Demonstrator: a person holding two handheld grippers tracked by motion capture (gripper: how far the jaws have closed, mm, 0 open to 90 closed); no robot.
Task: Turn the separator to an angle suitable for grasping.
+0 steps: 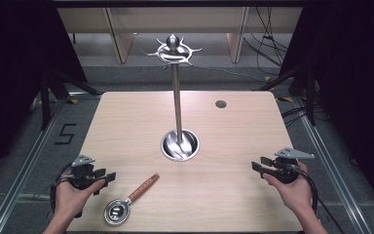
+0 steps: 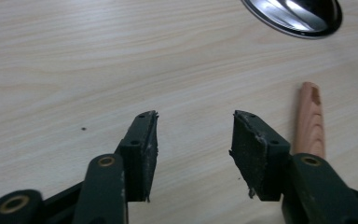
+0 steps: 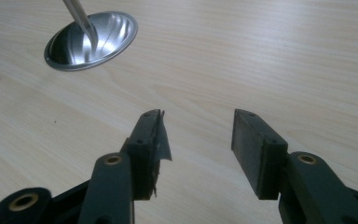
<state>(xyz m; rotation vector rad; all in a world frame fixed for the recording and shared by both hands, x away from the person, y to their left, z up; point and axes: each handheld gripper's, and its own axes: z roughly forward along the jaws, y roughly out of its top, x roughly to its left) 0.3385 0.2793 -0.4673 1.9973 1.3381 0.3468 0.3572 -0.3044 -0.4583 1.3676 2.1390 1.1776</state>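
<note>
A steel utensil stand [image 1: 177, 97] rises from a round shiny base [image 1: 179, 145] at the table's middle, with curved hooks [image 1: 174, 50] at its top. A small metal ladle [image 1: 117, 212] with a wooden handle [image 1: 143, 188] lies near the front left edge. My left gripper [image 1: 108, 177] hovers just left of that handle, jaws open and empty; in the left gripper view [image 2: 196, 135] the handle tip [image 2: 310, 119] lies right of the right jaw. My right gripper [image 1: 257, 166] is held at the front right, open and empty, and its own view [image 3: 198, 133] shows the stand's base [image 3: 91, 39] far left.
The light wooden table [image 1: 126, 126] has a small dark round hole [image 1: 220, 104] at its back right. Black stands and cables surround it on the floor. Bare tabletop lies between the two grippers.
</note>
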